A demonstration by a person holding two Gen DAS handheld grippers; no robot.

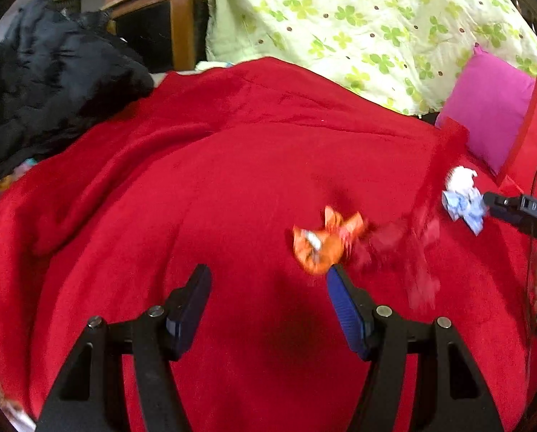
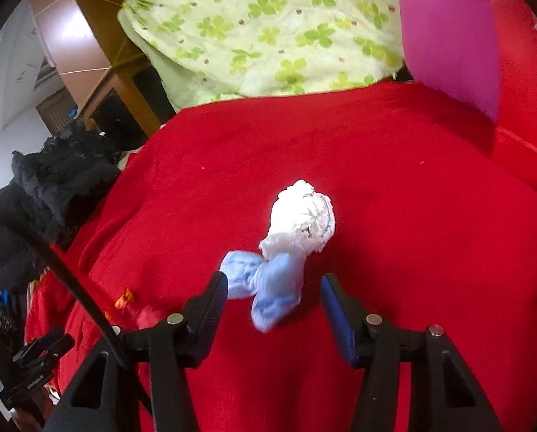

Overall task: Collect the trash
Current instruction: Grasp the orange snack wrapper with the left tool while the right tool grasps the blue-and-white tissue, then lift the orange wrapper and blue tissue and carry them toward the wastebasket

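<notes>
On a red blanket (image 1: 203, 180), the open left tool (image 1: 268, 280) nears an orange wrapper (image 1: 322, 244); the open right tool (image 2: 273, 288) straddles crumpled white-and-blue paper (image 2: 286, 248). Soft trash may slip; pads could snag blanket.

Both cameras ride low over the fuzzy red blanket (image 1: 232, 180), tilted down toward the green clover-print quilt (image 1: 358, 18) at twelve o'clock. The left view sits near the crumpled orange wrapper (image 1: 322, 244); the right view, nearer still, looks onto the white-and-blue paper wad (image 2: 286, 244), shared at three o'clock on the left.
</notes>
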